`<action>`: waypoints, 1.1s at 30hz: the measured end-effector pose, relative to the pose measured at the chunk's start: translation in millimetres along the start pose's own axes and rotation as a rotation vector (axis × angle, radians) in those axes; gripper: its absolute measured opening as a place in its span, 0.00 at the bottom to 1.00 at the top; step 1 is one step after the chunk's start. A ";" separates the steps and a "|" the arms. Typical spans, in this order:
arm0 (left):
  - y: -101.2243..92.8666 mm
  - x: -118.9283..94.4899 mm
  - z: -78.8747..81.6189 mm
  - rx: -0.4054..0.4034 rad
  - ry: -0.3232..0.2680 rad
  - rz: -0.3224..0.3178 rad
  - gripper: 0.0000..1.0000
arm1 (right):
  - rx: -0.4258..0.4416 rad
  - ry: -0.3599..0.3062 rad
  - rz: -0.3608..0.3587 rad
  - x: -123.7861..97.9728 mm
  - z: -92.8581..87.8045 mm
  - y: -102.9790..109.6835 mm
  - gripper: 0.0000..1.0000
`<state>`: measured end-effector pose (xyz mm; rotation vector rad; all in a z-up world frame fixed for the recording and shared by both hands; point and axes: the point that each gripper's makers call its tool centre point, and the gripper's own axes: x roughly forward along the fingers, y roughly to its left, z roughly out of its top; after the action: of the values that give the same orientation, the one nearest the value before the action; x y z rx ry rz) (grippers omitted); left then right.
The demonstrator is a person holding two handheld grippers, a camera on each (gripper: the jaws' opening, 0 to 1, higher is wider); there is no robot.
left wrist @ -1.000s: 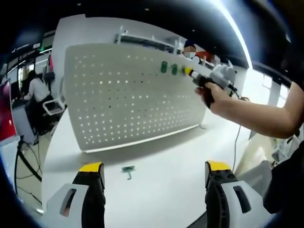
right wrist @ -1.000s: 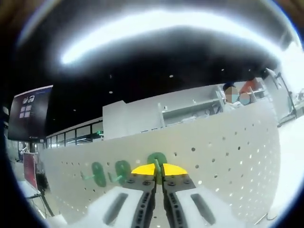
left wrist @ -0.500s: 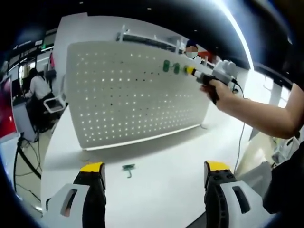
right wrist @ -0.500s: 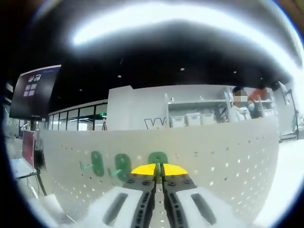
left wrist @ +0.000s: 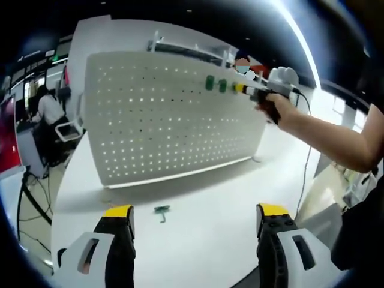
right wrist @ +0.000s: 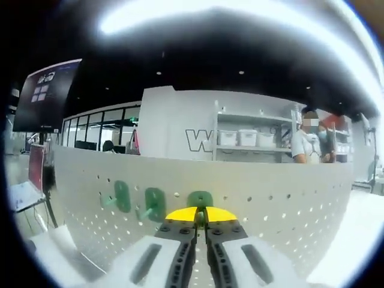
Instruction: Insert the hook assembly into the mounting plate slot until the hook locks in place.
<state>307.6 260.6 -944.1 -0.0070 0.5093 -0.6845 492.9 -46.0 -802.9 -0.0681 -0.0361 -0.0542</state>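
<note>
A white pegboard mounting plate (left wrist: 168, 114) stands upright on a white table (left wrist: 204, 222). Two green hooks (left wrist: 209, 82) (left wrist: 222, 86) hang near its top edge. My right gripper (left wrist: 242, 89), held by a person's hand, presses a third green hook against the board beside them. In the right gripper view the right gripper (right wrist: 200, 214) is shut on that green hook (right wrist: 200, 198), right at the plate (right wrist: 288, 198), with the two mounted hooks (right wrist: 122, 195) (right wrist: 154, 204) to its left. My left gripper (left wrist: 192, 217) is open low over the table. A loose green hook (left wrist: 161, 212) lies ahead of it.
The pegboard's foot runs along the table's middle. A seated person (left wrist: 48, 114) and a chair are at the far left past the table edge. A cable (left wrist: 303, 174) trails from the right gripper. Shelving (right wrist: 252, 139) and another person (right wrist: 309, 144) stand behind the board.
The right gripper has tilted more level and pushed slightly up and right against the board's top edge. The left gripper holds still.
</note>
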 end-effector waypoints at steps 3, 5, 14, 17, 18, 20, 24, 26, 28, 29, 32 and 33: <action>5.1 -2.3 -0.4 -0.003 -0.003 0.024 0.86 | 0.004 0.022 0.019 0.6 -0.7 0.0 0.01; 7.4 -4.8 -0.2 -0.012 -0.006 0.028 0.84 | 0.009 0.045 0.030 1.7 -0.5 -0.8 0.01; 11.4 -7.9 0.6 -0.043 -0.018 0.041 0.82 | -0.013 0.120 0.062 3.4 -2.0 0.8 0.01; 9.9 -7.8 0.3 -0.042 -0.017 0.039 0.82 | 0.013 0.119 0.066 2.3 -3.0 0.1 0.01; 9.7 -7.9 0.4 -0.043 -0.019 0.039 0.82 | 0.014 0.119 0.067 2.1 -3.0 0.4 0.01; 9.8 -8.4 0.3 -0.046 -0.021 0.040 0.82 | 0.015 0.126 0.067 1.9 -3.9 0.7 0.01; 11.1 -9.5 -2.0 -0.050 -0.019 0.044 0.81 | 0.088 0.135 0.073 1.2 -6.8 0.6 0.01; 12.4 -10.3 -3.6 -0.056 -0.017 0.049 0.81 | 0.081 0.131 0.068 1.3 -6.4 -2.1 0.01; 13.0 -10.6 -4.8 -0.062 -0.018 0.050 0.81 | 0.087 0.126 0.071 4.5 -6.3 -2.3 0.00; 13.2 -10.6 -5.5 -0.065 -0.017 0.050 0.81 | 0.083 0.128 0.073 6.4 -7.4 -2.3 0.00; 13.0 -9.9 -7.9 -0.068 -0.010 0.050 0.80 | 0.082 0.124 0.077 4.8 -8.4 -1.9 0.00; 12.9 -9.6 -8.3 -0.070 -0.009 0.049 0.80 | 0.086 0.113 0.073 3.4 -8.9 -1.6 0.00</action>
<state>305.4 277.8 -949.3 -0.0628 0.5230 -0.6183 496.5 -48.4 -811.5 0.0193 0.0768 0.0166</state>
